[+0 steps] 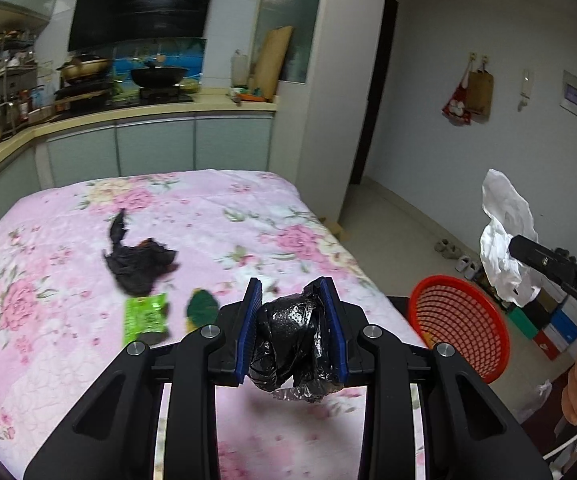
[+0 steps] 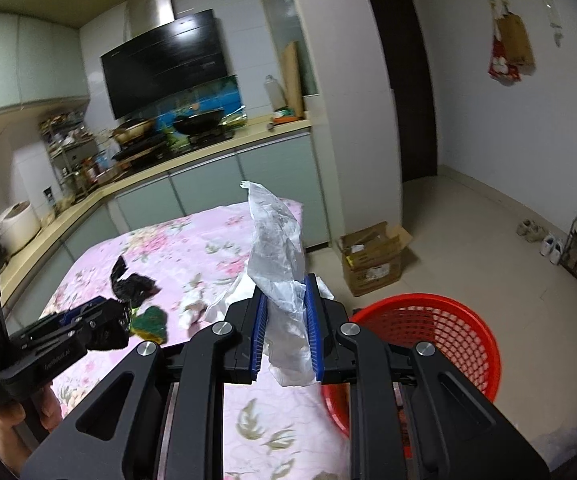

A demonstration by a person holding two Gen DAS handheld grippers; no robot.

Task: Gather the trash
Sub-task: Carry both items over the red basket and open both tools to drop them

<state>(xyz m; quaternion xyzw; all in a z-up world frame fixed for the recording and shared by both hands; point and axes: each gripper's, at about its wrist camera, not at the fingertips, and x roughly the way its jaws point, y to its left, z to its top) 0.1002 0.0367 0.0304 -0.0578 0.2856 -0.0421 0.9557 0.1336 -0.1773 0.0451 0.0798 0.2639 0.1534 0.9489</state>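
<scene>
Left hand-held gripper (image 1: 293, 326) clamps black bag (image 1: 288, 344); right hand-held gripper (image 2: 286, 330) pinches white paper (image 2: 278, 248) left of red basket (image 2: 440, 332).

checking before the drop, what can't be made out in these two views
- Red basket: its inside floor is cut off behind the right gripper in the right wrist view, and the mesh wall screens it in the left wrist view.
- Green packet: print blurred, unreadable, left wrist view.
- Black bag in the left gripper: its underside is hidden by the jaws.
- Cardboard box: contents too small, right wrist view.
</scene>
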